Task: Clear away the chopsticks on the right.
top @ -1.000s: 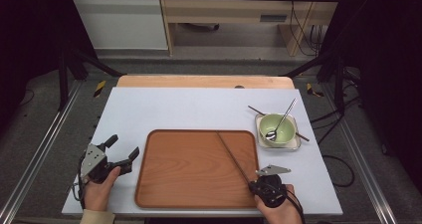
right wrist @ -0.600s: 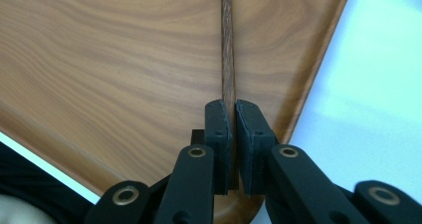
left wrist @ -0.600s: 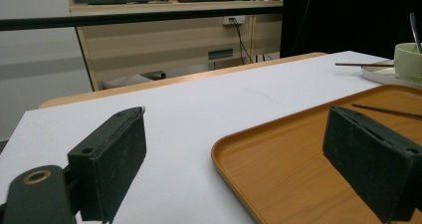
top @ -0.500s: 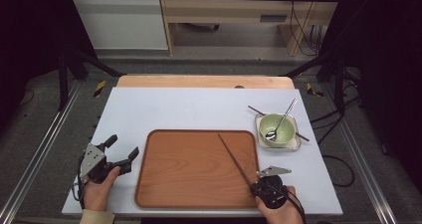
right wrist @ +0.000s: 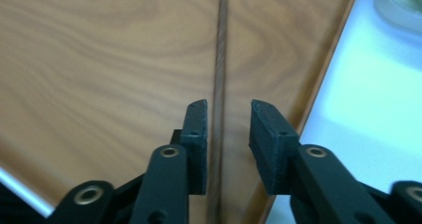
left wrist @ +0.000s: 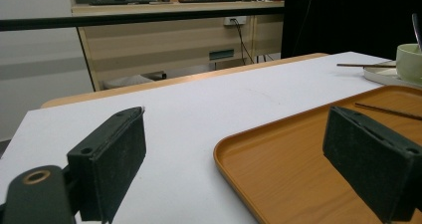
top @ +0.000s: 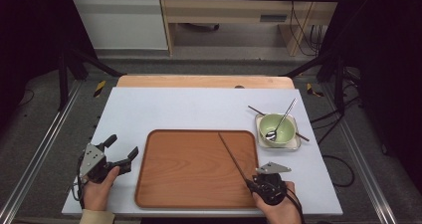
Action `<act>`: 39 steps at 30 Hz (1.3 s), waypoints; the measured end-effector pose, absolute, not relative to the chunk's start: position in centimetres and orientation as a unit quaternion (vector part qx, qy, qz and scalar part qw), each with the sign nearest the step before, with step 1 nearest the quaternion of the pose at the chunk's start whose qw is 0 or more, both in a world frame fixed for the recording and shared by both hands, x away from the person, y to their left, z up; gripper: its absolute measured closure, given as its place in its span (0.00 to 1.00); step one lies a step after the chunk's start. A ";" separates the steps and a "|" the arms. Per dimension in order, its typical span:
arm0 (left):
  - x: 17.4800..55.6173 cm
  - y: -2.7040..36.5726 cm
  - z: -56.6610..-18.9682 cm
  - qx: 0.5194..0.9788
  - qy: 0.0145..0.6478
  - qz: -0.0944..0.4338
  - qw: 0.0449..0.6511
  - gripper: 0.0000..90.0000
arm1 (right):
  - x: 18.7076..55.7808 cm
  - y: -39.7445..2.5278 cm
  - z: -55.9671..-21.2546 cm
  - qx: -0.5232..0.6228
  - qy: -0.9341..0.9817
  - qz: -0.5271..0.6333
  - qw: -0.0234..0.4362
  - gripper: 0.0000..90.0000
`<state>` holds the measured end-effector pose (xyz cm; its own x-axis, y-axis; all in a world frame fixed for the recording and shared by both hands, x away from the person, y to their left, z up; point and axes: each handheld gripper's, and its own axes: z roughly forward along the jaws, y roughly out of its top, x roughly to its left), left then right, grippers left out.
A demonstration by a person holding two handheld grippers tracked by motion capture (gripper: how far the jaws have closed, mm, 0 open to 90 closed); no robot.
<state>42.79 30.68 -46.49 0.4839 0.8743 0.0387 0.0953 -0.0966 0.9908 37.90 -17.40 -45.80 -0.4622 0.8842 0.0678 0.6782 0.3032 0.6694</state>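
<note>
The white table (top: 199, 109) carries one rectangular wooden tray (top: 184, 179) with rounded corners. Two thin dark wooden chopsticks show: one chopstick on the tray (top: 231, 156), lying slantwise across its right half, and one chopstick by the dish (top: 255, 109), poking out from behind a single round pale green bowl (top: 277, 129). That bowl sits on one small square white dish (top: 296, 145), and one metal spoon (top: 281, 120) leans in it. Two black two-jaw grippers are in hand: one left gripper (top: 120, 152) beside the tray and one right gripper (right wrist: 227, 127) at the tray's near right corner.
</note>
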 end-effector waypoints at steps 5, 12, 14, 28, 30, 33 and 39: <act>42.8 30.7 -46.5 0.654 0.371 0.348 0.560 0.11 | 38.3 -17.5 -46.2 0.487 0.780 0.345 0.188 0.67; 42.9 30.7 -46.5 0.654 0.371 0.347 0.561 0.11 | 38.0 -18.1 -46.5 0.487 0.768 0.359 0.210 0.54; 42.9 30.8 -46.5 0.654 0.370 0.347 0.561 0.11 | 38.0 -18.3 -46.3 0.487 0.763 0.364 0.218 0.51; 43.1 31.1 -46.7 0.652 0.375 0.350 0.558 0.11 | 37.2 -21.8 -45.2 0.506 0.721 0.402 0.251 0.16; 43.1 31.1 -46.7 0.653 0.375 0.349 0.558 0.11 | 37.0 -22.5 -45.2 0.503 0.723 0.400 0.255 0.13; 43.0 31.1 -46.7 0.653 0.375 0.351 0.557 0.11 | 36.8 -23.2 -44.9 0.505 0.711 0.422 0.249 0.13; 43.0 31.2 -46.7 0.650 0.379 0.350 0.558 0.11 | 37.0 -23.5 -44.6 0.486 0.715 0.418 0.279 0.11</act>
<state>42.99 31.22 -46.66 0.4680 0.8831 0.0331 0.1016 -0.0910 0.9907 37.02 -23.52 -44.58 -0.3712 0.9285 0.0070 0.4616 0.1780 0.8690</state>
